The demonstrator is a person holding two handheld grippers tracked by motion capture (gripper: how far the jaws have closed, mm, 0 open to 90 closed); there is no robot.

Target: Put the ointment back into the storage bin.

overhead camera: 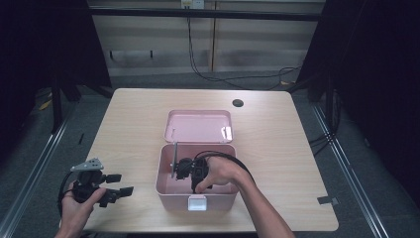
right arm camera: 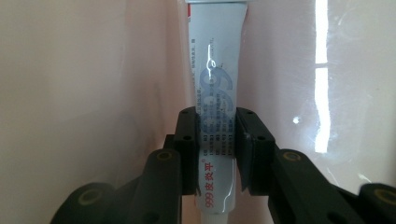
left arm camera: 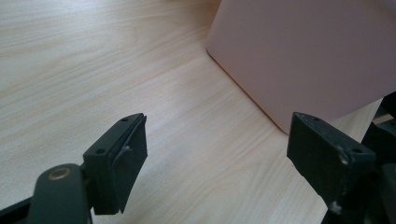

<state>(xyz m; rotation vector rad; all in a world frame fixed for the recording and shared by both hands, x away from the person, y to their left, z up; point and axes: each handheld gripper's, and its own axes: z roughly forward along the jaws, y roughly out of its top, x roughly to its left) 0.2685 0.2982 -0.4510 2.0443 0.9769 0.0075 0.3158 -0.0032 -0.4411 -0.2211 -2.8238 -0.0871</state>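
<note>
Right gripper down in the pink box with a tube pinched tight

Over on the left, the left gripper point(overhead camera: 118, 191) sits at the table point(overhead camera: 129, 124) edge beside the box, jaws spread with nothing between them; moving right, the right gripper point(right arm camera: 215, 140) is inside the pink box point(overhead camera: 166, 191), clamped on a white ointment tube point(right arm camera: 215, 88), with the lid point(overhead camera: 198, 126) lying just behind the box.

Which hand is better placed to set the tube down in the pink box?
Right: its tool grips the white printed tube inside the pink plastic box. The left tool is open beside it.
</note>
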